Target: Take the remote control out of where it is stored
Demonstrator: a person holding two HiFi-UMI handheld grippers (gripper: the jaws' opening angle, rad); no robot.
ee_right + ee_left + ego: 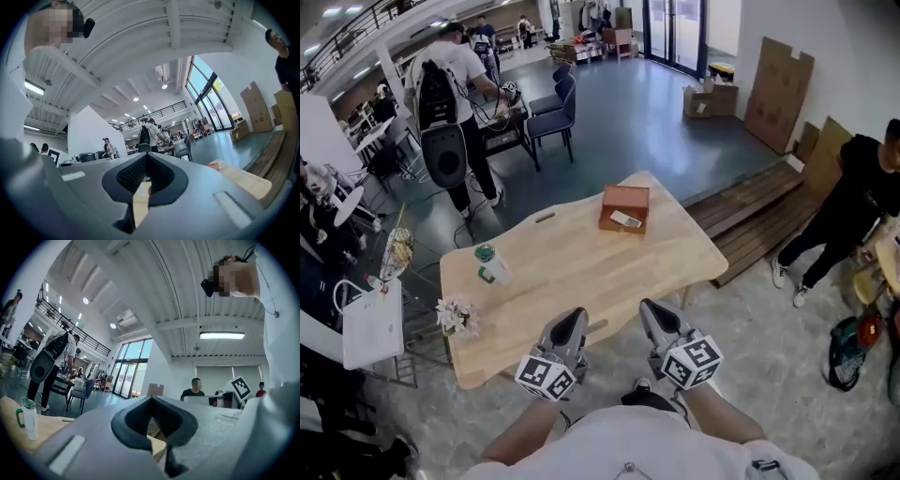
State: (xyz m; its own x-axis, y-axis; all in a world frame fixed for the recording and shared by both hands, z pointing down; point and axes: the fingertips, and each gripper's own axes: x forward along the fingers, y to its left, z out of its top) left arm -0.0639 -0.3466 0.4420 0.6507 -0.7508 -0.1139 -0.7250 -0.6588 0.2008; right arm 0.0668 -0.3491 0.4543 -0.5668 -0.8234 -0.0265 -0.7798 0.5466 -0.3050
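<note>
A pale remote control (625,218) lies in an open brown box (614,201) near the far edge of the light wooden table (581,262). Both grippers hover at the table's near edge, well short of the box. My left gripper (577,316) points up toward the table, jaws together and nothing held. My right gripper (649,307) is beside it, also shut and empty. In the left gripper view the left gripper (151,398) has its jaws meeting at the tip; in the right gripper view the right gripper (146,154) looks the same. Neither gripper view shows the remote.
A bottle with a green cap (490,262) lies on the table's left side, also seen as an upright bottle (28,420). A small bunch of flowers (457,314) sits at the near left corner. A person in black (844,206) stands at right by wooden pallets (750,202).
</note>
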